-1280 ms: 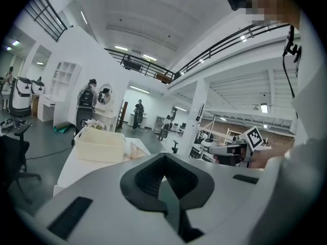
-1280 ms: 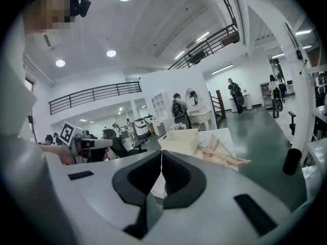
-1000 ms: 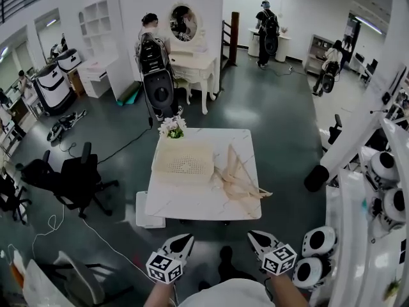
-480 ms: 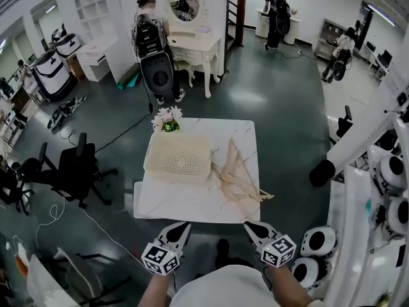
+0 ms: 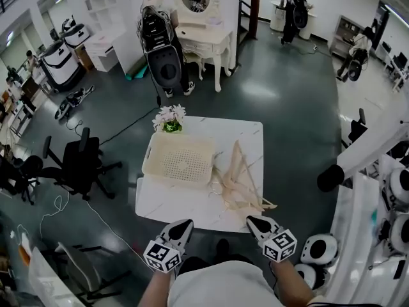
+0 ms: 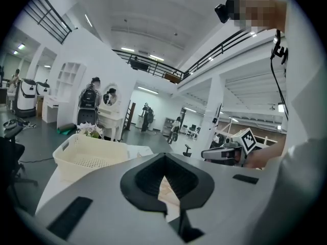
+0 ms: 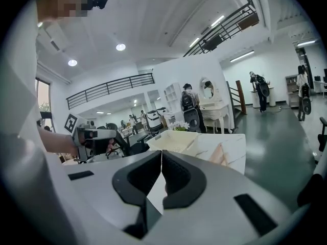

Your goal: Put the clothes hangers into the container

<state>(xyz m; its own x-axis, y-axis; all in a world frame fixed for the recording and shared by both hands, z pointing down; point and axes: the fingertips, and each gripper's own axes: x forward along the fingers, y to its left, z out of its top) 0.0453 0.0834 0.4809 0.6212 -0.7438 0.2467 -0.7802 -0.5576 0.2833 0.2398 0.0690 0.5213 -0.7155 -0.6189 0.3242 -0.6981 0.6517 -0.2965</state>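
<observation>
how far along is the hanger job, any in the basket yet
Done: nothing, the basket looks empty. In hand: nothing, left gripper and right gripper are both shut, empty, at the table's near edge. Left: the whole pile of hangers beside the basket.

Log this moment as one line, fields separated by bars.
left gripper: shut, empty | right gripper: shut, empty | hangers: piled on table beside basket | basket: empty

The head view looks steeply down from above and behind the left gripper (image 5: 181,226) and right gripper (image 5: 255,222) onto the white table (image 5: 166,203), while each gripper view looks low and nearly level along its own jaws across that table, all three sharing the cream basket (image 5: 179,162).
</observation>
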